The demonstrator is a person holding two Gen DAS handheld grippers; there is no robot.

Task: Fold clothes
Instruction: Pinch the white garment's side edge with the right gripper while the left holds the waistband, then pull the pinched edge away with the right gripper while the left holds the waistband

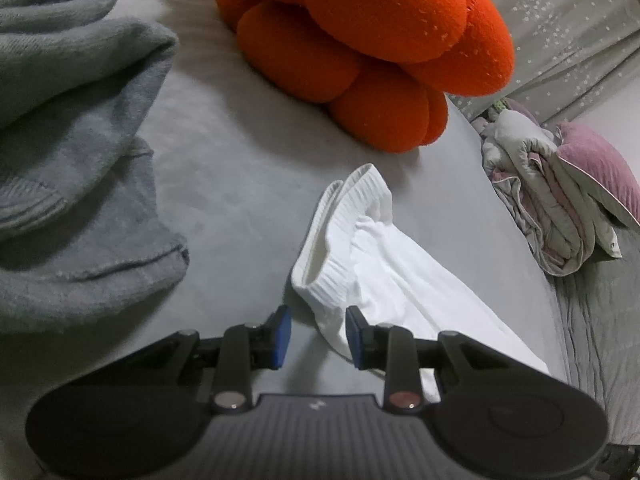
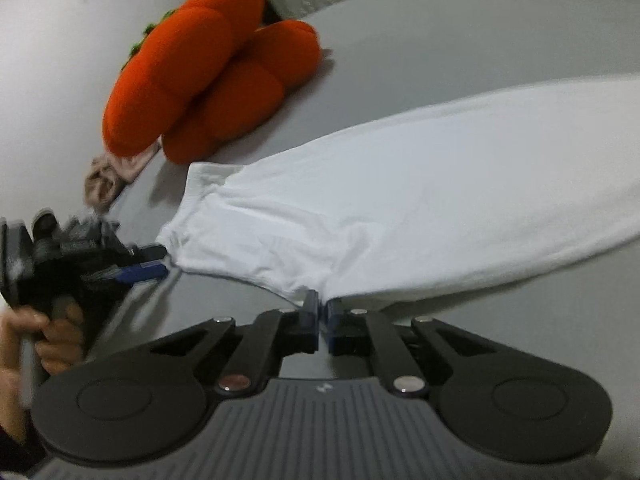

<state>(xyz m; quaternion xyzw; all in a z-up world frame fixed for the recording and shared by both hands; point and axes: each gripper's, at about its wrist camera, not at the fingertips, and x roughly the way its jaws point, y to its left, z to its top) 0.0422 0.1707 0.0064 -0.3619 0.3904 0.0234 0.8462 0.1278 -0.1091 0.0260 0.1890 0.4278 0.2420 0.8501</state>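
Note:
A white garment (image 1: 384, 268) with a ribbed elastic band lies flat on the grey bed sheet (image 1: 240, 184). My left gripper (image 1: 318, 334) is open at the band's near end. Cloth lies against its right blue pad (image 1: 354, 334), and nothing is clamped. In the right wrist view the same white garment (image 2: 400, 200) stretches away to the right. My right gripper (image 2: 323, 316) is shut on the garment's near edge, pinching a small fold. The left gripper (image 2: 154, 262) shows at the garment's left corner, held by a hand (image 2: 52, 332).
An orange plush cushion (image 1: 360, 40) (image 2: 200, 88) sits on the bed beyond the garment. A grey-blue knit sweater (image 1: 80, 140) is heaped at the left. A folded quilt (image 1: 532, 208) and a pink pillow (image 1: 596, 168) lie off the bed's right edge. A pinkish cloth (image 2: 108, 180) lies by the cushion.

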